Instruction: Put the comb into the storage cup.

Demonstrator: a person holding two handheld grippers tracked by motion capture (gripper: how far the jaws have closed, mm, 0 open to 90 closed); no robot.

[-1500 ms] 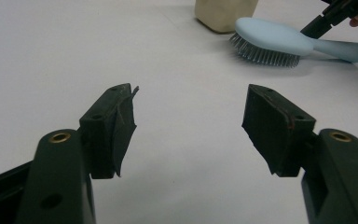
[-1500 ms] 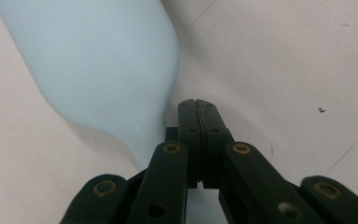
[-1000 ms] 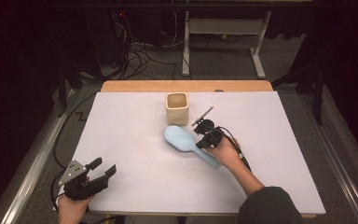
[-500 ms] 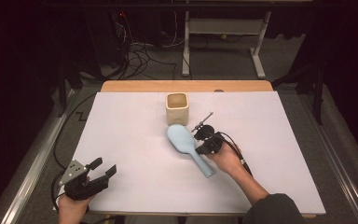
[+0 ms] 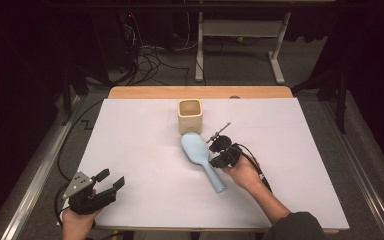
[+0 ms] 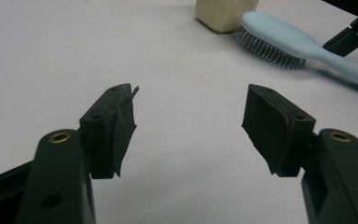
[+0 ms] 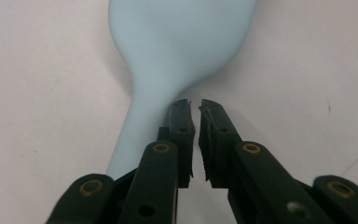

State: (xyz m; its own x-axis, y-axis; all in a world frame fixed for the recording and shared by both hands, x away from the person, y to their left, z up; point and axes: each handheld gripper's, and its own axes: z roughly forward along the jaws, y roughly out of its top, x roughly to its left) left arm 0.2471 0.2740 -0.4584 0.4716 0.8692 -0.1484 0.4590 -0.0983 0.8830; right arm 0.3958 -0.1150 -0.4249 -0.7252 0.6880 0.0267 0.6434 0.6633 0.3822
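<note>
A light blue hairbrush [image 5: 197,150] lies bristles down on the white table [image 5: 140,150], with its head near a cream square cup [image 5: 189,116]. My right gripper [image 5: 213,158] sits at the right side of the brush's neck. In the right gripper view its jaws [image 7: 195,105] have just been opening to a narrow slit with nothing between them, and the brush [image 7: 177,42] lies just left of them. My left gripper [image 5: 111,177] rests open at the near left corner, far from the brush. Its view shows wide jaws [image 6: 189,121] over bare table, the brush [image 6: 284,39] and cup [image 6: 223,14] beyond.
Past the brush handle in the left gripper view is the right gripper [image 6: 349,35]. A wooden edge [image 5: 200,92] runs along the table's far side. Beyond it, cables and a metal stand [image 5: 240,40] are on the dark floor.
The brush has swung so its handle points more toward the near edge, and it now lies flat. The right hand shifted slightly nearer. The left gripper has not moved.
</note>
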